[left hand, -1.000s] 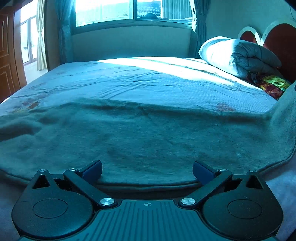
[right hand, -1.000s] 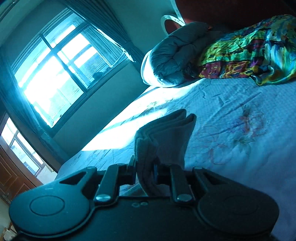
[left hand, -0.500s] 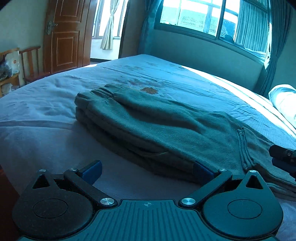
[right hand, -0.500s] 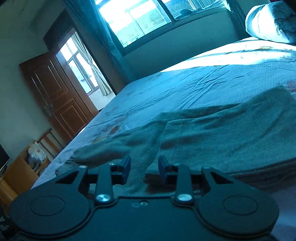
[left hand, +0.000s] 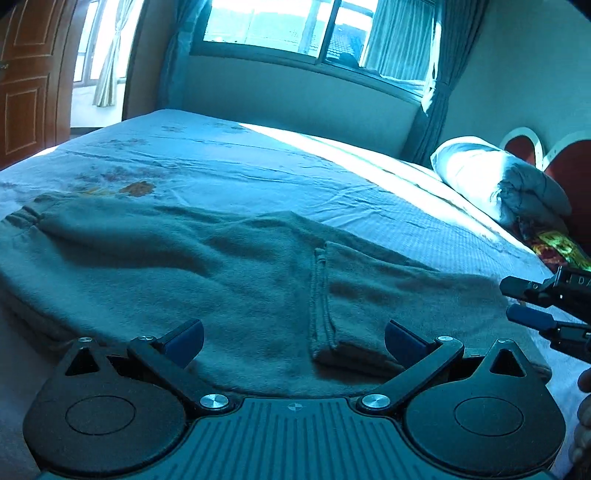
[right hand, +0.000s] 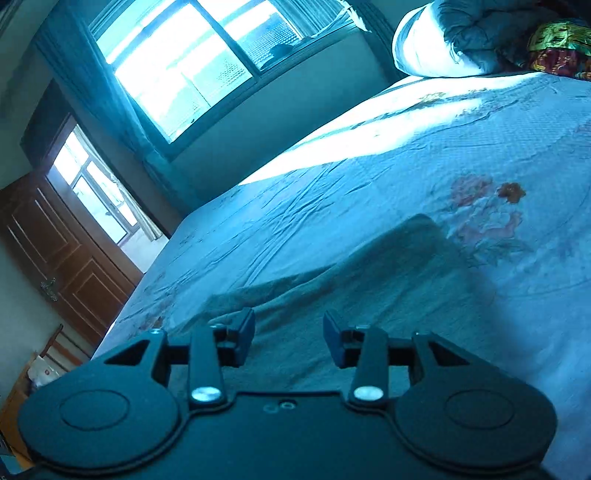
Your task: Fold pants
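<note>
Grey-green fleece pants (left hand: 229,280) lie folded flat on the bed, with the cuffed leg ends (left hand: 323,295) laid over the middle. My left gripper (left hand: 294,338) is open and empty, just above the pants' near edge. My right gripper (right hand: 289,332) is open and empty over the pants (right hand: 369,280). It also shows in the left wrist view (left hand: 532,302), by the pants' right end.
The bed sheet (left hand: 258,173) with a flower print spreads beyond the pants. A rolled quilt (left hand: 495,181) and a colourful cloth (left hand: 557,247) lie at the headboard. A window (left hand: 314,29) and a wooden door (right hand: 62,251) stand beyond the bed.
My right gripper let go of the pants' leg ends, which now lie folded over the middle, and opened wider. My left gripper stayed open and swung its view across the pants.
</note>
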The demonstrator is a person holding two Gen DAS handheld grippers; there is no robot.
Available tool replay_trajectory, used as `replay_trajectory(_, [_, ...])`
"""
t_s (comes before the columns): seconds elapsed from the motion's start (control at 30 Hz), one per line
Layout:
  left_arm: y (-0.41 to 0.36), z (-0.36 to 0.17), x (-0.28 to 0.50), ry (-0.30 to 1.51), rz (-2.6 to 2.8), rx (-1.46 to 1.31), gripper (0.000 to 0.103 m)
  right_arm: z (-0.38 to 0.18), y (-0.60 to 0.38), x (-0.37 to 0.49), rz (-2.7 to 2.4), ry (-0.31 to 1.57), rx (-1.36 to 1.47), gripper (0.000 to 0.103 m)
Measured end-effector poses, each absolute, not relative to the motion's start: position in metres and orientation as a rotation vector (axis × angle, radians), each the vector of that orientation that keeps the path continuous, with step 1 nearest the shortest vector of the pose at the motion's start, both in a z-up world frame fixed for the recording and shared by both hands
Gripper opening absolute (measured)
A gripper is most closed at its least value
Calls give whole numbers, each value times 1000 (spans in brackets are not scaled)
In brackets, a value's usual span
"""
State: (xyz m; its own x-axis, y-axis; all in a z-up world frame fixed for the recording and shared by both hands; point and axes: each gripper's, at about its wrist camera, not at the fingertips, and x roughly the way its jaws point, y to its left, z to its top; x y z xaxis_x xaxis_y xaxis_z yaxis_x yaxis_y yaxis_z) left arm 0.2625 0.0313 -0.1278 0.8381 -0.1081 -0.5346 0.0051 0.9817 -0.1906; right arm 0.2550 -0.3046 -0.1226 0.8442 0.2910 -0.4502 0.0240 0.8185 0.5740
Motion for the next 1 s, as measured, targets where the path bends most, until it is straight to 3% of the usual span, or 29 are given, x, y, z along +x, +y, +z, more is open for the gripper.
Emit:
replay_trajectory(0.1, [4,-142,282,675,-45,-57,103,-154,-330,284,137,735,617,36])
replay_trajectory(0.13, [1,-147,283,685,-50,-36,103,-156,-337,285,151,731,640,32])
replay_trajectory(0.17, [1,-148,280,670,-54,-27,103,-152,-344,285,159,698,660,39])
replay_trajectory(0.27, [1,-146,277,666,-62,-7,103,-141,-365,296,174,603,713,41])
replay_trajectory(0.43, [-2,-145,277,664,-52,6,103,-155,-379,351,221,646,786,42])
replay_trajectory(0.5, [-2,-146,276,661,-53,0,103,-161,-375,362,213,714,726,38])
replay_trajectory(0.73, [0,-140,268,590,11,-39,103,-132,-370,265,282,569,624,47])
replay_trajectory(0.87, [-3,-148,273,630,-8,-44,103,-158,-362,241,279,696,623,47])
replay_trajectory(1.0, [7,-139,266,623,4,-84,103,-137,-358,224,279,607,601,52])
